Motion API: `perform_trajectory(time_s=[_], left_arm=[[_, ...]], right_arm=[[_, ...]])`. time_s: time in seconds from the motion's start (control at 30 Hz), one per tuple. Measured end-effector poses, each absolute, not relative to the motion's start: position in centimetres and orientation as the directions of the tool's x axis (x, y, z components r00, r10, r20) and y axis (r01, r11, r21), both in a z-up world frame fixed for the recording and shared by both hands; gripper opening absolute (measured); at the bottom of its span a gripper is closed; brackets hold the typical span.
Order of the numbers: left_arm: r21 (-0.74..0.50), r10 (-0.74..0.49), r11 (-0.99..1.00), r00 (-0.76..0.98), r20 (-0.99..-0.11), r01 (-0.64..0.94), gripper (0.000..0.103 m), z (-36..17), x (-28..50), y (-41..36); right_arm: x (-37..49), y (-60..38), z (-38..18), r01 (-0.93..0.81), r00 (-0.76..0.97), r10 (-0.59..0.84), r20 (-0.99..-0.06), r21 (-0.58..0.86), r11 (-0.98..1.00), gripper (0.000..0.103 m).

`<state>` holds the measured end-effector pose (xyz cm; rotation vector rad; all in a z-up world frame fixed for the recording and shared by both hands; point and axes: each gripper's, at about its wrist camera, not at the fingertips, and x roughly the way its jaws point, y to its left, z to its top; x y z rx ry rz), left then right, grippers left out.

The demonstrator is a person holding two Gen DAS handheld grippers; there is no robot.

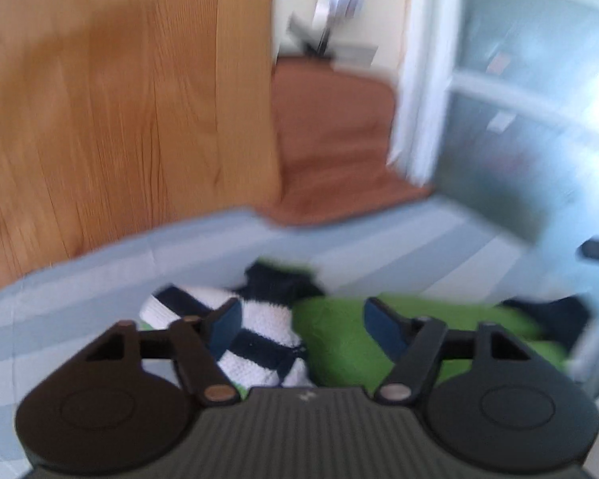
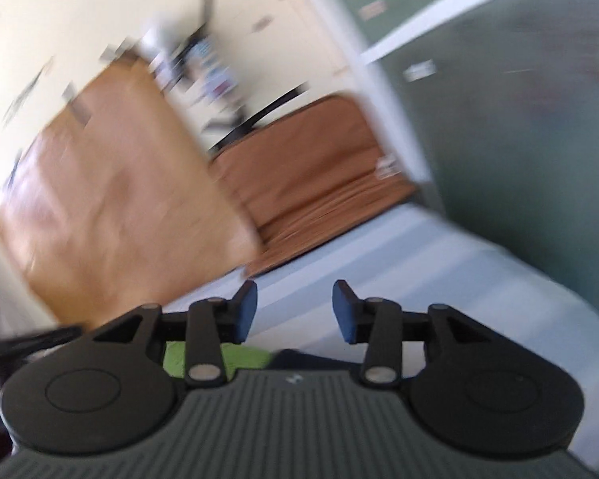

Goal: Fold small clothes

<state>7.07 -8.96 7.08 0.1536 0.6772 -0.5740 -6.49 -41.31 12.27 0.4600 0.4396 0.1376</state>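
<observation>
A: Where's the striped garment [image 1: 259,335]?
B: On the blue-striped bedsheet [image 1: 100,279], touching green cloth [image 1: 339,335], long axis running lower right to upper left.
A: Grippers?
B: Left gripper [image 1: 299,327] and right gripper [image 2: 293,311] both gape, holding nothing.

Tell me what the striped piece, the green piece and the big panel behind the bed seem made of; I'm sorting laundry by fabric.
Striped piece: a chunky knit, probably cotton or wool, with a visible ribbed weave.
Green piece: soft matte cloth, perhaps fleece or terry; blur hides the weave.
Panel: wood or wood veneer, with visible grain lines and a light sheen.
</observation>
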Motion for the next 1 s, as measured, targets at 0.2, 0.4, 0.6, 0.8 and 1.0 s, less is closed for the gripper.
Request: perform_trajectory(time_s=[0.2,0.4,0.6,0.8,1.0], left_arm=[[-0.073,-0.350,0.911,0.669,-0.656,0.405,0.008,5.6,9.4,-6.3],[-0.335,-0.395,0.912,0.728,-0.560,0.237,0.008,8.4,1.3,8.4],[-0.423,-0.267,0.906,0.740,-0.617,-0.026,0.014,5.6,-9.8,18.1],[-0.336,-0.274,0.936,0.814,-0.512,0.103,0.015,10.5,-9.1,17.6],[-0.177,-0.521,0.834,0.641,-0.564,0.523,0.029,8.8,0.0,5.4]], right_arm=[[2.1,-35.7,9.3,-0.157,0.788,0.370,-0.492,0.421,0.893,0.051],[4.1,-32.3,7.0,-0.230,0.658,0.434,-0.615,0.384,0.894,0.053],[-0.7,-29.5,6.2,-0.443,0.537,0.546,-0.643,0.335,0.831,0.056],[0.0,-30.7,9.0,-0.420,0.589,0.533,-0.607,0.333,0.844,0.062],[3.4,-29.8,8.1,-0.406,0.570,0.471,-0.674,0.267,0.874,0.062]])
